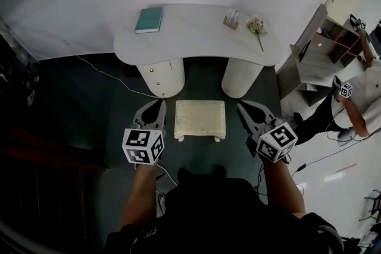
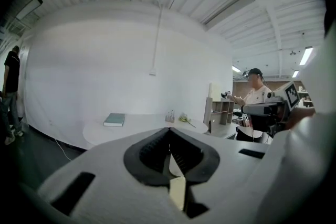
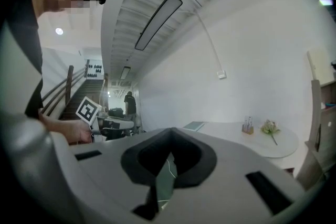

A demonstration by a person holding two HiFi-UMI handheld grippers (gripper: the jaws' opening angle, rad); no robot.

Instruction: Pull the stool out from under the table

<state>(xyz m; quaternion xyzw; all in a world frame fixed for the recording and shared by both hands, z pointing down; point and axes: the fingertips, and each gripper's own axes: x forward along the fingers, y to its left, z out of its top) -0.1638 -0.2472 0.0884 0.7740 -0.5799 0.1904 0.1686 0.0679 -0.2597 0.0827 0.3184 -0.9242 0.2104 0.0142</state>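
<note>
Jaws pressed together and empty, left gripper [image 1: 159,104] and right gripper [image 1: 241,107] flank the stool [image 1: 200,119] at 9 and 3 o'clock; it apparently sits clear of the table [image 1: 196,33], so backing away comes next.

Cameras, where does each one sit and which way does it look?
Head view: on the person's head, looking steeply down at the stool and table; both forearms, the left tool and the right tool show.
Left gripper view: on the left tool, looking along its own shut jaws toward the table.
Right gripper view: on the right tool, facing the table; its shut jaws and part of the person show.
Shared: both gripper views see the book and flower.
</note>
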